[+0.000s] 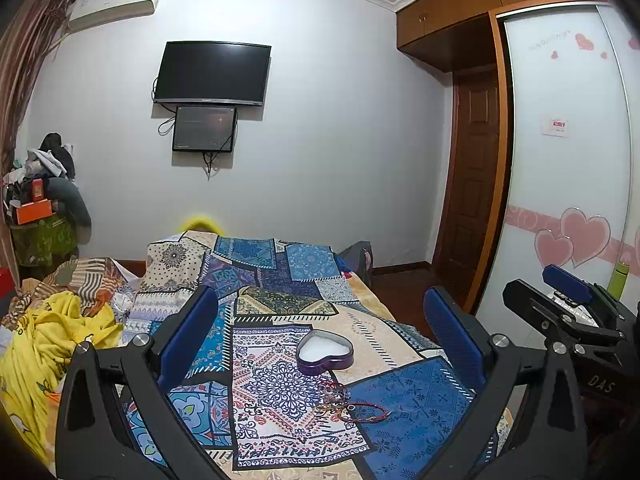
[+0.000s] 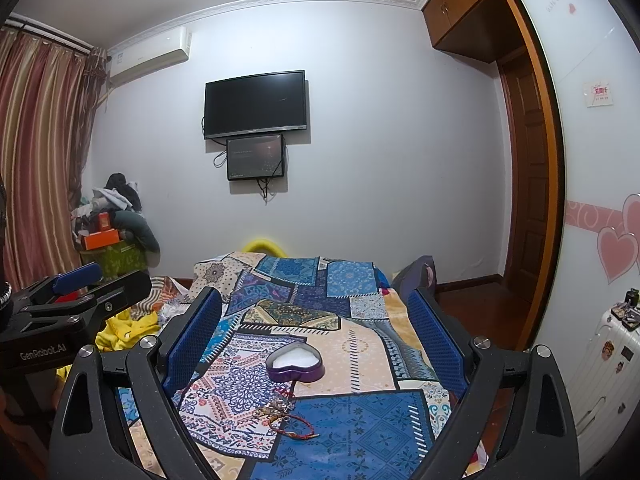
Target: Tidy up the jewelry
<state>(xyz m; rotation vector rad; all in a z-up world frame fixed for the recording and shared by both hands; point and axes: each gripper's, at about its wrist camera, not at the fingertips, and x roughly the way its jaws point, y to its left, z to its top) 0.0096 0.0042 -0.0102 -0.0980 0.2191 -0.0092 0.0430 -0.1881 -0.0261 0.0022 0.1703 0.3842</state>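
Observation:
A purple heart-shaped box (image 1: 325, 351) with a white lining lies open on the patterned bedspread (image 1: 408, 396); it also shows in the right wrist view (image 2: 295, 362). A small tangle of bracelets (image 1: 348, 402), red cord and beads, lies just in front of it, and shows in the right wrist view (image 2: 286, 412). My left gripper (image 1: 320, 340) is open and empty, held above the bed in front of the box. My right gripper (image 2: 316, 340) is open and empty too, beside the left one. Each gripper shows at the edge of the other's view.
A pile of yellow and striped clothes (image 1: 52, 332) lies at the bed's left side. A wardrobe with heart stickers (image 1: 576, 200) stands on the right, with a white suitcase (image 2: 600, 364) near it. A wall TV (image 1: 212, 72) hangs beyond the bed.

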